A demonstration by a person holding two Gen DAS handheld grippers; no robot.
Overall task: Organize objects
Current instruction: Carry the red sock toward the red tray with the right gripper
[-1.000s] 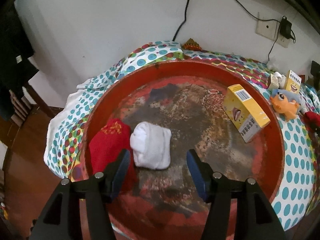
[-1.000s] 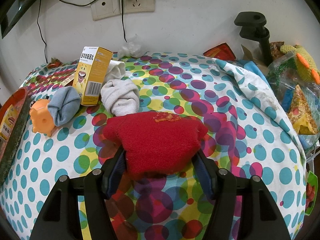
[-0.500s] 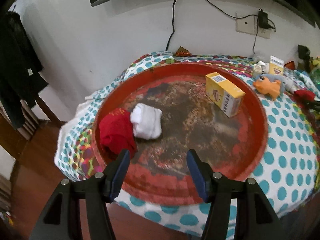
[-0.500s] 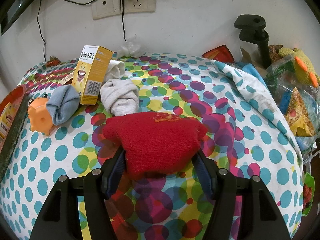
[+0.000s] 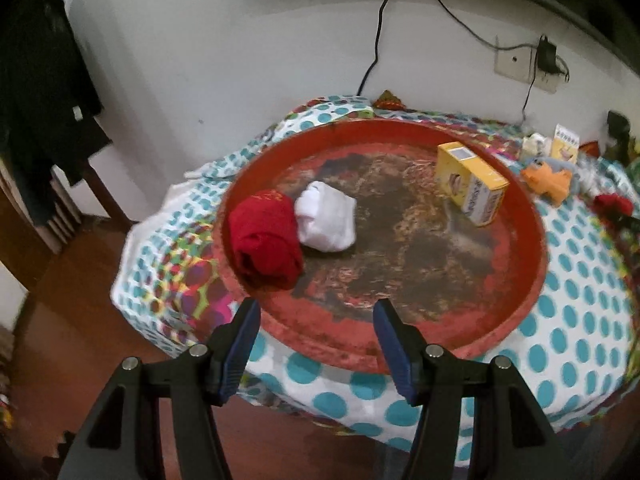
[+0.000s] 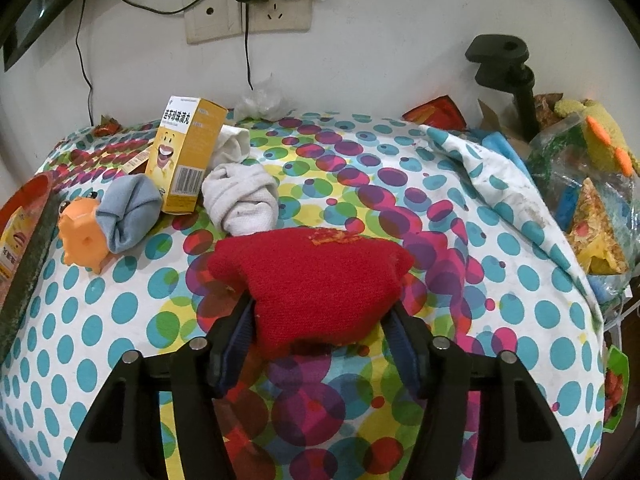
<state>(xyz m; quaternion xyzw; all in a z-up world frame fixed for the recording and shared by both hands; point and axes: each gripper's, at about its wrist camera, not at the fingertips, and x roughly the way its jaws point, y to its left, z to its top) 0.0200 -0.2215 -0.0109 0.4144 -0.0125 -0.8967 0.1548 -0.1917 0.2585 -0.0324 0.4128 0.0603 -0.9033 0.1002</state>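
Note:
In the left wrist view, a round red tray [image 5: 536, 280] on the dotted tablecloth holds a rolled red sock [image 5: 266, 240], a white sock [image 5: 328, 222] and a yellow box [image 5: 472, 184]. My left gripper [image 5: 316, 316] hangs open and empty over the tray's near rim. In the right wrist view, a second red sock [image 6: 320, 280] lies on the cloth between the blue pads of my right gripper [image 6: 320, 320]. Its jaws are closing and press on both sides of the sock.
Behind the held sock lie a grey-white sock [image 6: 240, 196], an upright yellow box [image 6: 188, 152], an orange toy [image 6: 82, 240] and a blue-grey sock [image 6: 130, 212]. Bags and a black clamp [image 6: 504, 68] crowd the right edge. Wooden floor [image 5: 80, 320] lies below the table's near edge.
My left gripper has drawn back from the socks to the tray's near rim, so the floor now shows. My right gripper's jaws have narrowed on the red sock.

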